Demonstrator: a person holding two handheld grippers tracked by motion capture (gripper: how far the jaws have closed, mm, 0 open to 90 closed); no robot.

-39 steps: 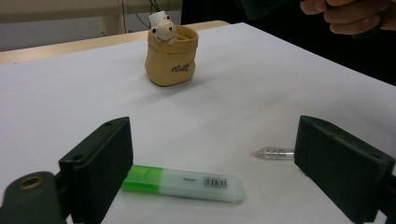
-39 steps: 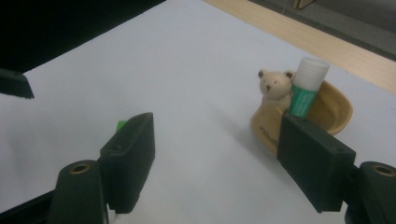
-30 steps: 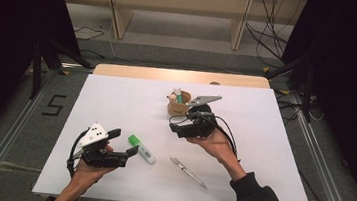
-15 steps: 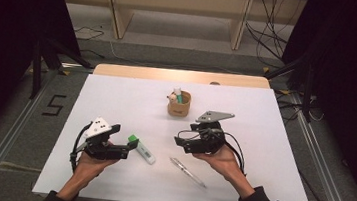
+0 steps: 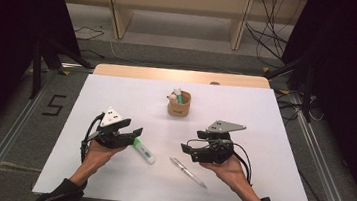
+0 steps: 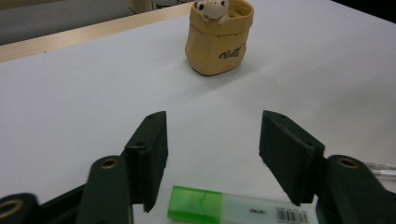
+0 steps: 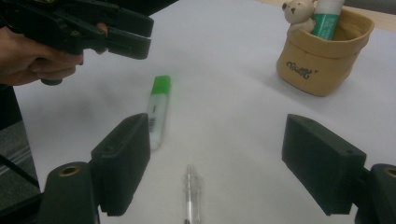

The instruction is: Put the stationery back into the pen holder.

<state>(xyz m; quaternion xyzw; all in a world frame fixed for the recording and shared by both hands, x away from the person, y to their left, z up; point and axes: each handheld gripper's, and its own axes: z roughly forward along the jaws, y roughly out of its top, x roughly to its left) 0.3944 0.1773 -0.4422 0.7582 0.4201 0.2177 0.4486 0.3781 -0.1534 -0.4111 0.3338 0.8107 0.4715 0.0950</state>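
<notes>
Green-capped, the highlighter [image 6: 233, 210] lies flat on the white table [image 5: 275, 120], below your left tongs [image 6: 212, 154], whose jaws have just been closing (nothing pinched yet). Your right tongs [image 7: 219, 172] gape wide above the clear pen [image 7: 192, 193].

Tan fabric pouch [image 5: 179, 106], upright at mid-tabletop, dark script lettering on its front. Contents: 1 small bear figure [image 7: 299, 11] peering over the rim, 1 green-and-white tube [image 7: 325, 17] standing just beside it. White tabletop [image 5: 275, 120] with a light wooden far edge. Floor marking "5" [image 5: 54, 105] left of it.
</notes>
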